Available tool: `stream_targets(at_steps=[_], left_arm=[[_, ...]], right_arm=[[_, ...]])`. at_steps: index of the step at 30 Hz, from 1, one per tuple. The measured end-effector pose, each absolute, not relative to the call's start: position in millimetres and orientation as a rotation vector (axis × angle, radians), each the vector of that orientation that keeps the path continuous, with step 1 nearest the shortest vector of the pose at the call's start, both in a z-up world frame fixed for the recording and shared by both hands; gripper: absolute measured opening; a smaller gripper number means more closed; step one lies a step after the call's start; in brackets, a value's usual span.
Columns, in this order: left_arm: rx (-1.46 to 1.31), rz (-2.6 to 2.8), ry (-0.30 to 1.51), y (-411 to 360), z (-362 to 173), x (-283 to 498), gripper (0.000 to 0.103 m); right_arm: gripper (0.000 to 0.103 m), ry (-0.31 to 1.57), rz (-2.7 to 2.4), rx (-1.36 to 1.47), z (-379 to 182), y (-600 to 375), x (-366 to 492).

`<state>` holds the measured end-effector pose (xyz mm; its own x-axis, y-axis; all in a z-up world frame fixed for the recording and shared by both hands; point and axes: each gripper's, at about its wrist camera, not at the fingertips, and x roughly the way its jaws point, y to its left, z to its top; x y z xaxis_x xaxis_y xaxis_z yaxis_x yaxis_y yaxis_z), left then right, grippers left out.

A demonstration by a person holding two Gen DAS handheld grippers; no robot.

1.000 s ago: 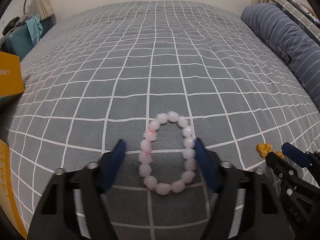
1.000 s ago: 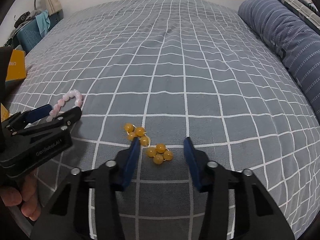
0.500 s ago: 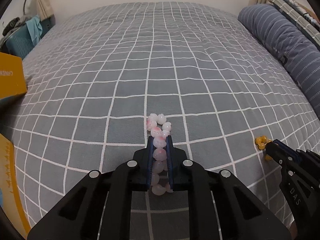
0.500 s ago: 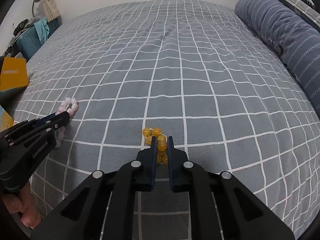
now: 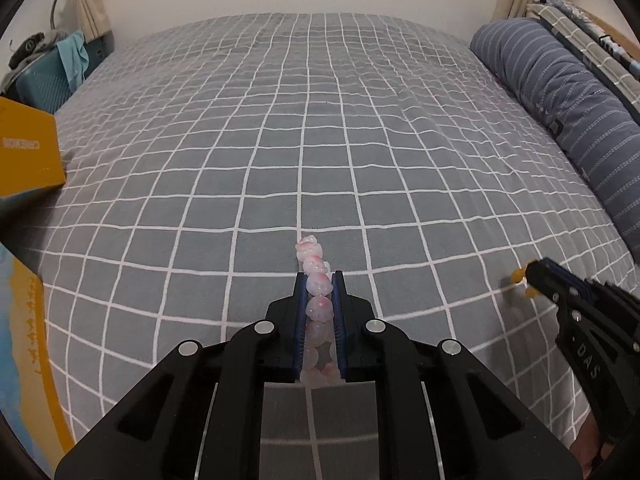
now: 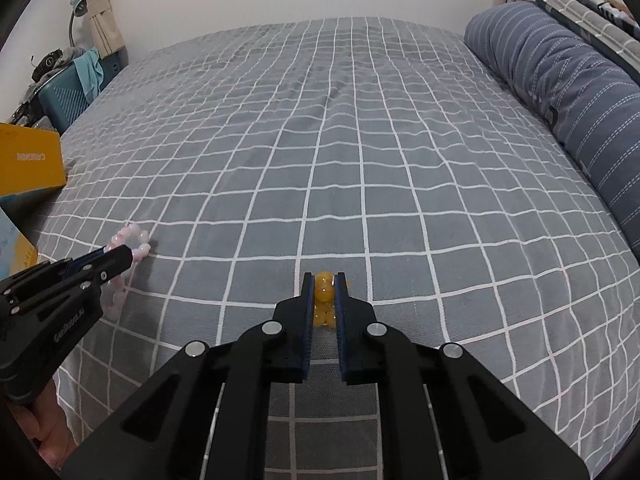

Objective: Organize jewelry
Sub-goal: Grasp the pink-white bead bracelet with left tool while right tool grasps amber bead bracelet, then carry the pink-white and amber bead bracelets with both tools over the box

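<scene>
Left gripper (image 5: 319,280) clamped on pink bracelet (image 5: 316,292); right gripper (image 6: 323,280) clamped on amber bracelet (image 6: 323,292). Bracelets: two, at 6 o'clock. Open bedspread (image 5: 320,120) toward 12. Box (image 5: 28,152) at 9, pillow (image 5: 560,92) at 2.

Right gripper (image 6: 323,280) clamped on an amber bead bracelet (image 6: 324,294) above the grey checked bedspread (image 6: 360,140). At left, the left gripper (image 6: 116,254) pinches a pink bead bracelet (image 6: 136,238) (beads dangling below). Yellow box (image 6: 30,160) at far left.
</scene>
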<state>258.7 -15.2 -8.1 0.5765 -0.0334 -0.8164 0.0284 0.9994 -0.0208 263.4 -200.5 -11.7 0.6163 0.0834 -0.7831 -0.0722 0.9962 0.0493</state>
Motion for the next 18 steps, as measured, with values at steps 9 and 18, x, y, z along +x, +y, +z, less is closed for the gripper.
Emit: stream_targets(at_steps=[9, 18], left_arm=[[-0.012, -0.024, 0.933, -11, 12, 238, 0.011], [0.003, -0.016, 0.902, -4, 33, 204, 0.011]], right_arm=[[0.009, 0.863, 0.088, 0.031, 11, -203, 248], [0.009, 0.826, 0.091, 0.03, 30, -197, 220]])
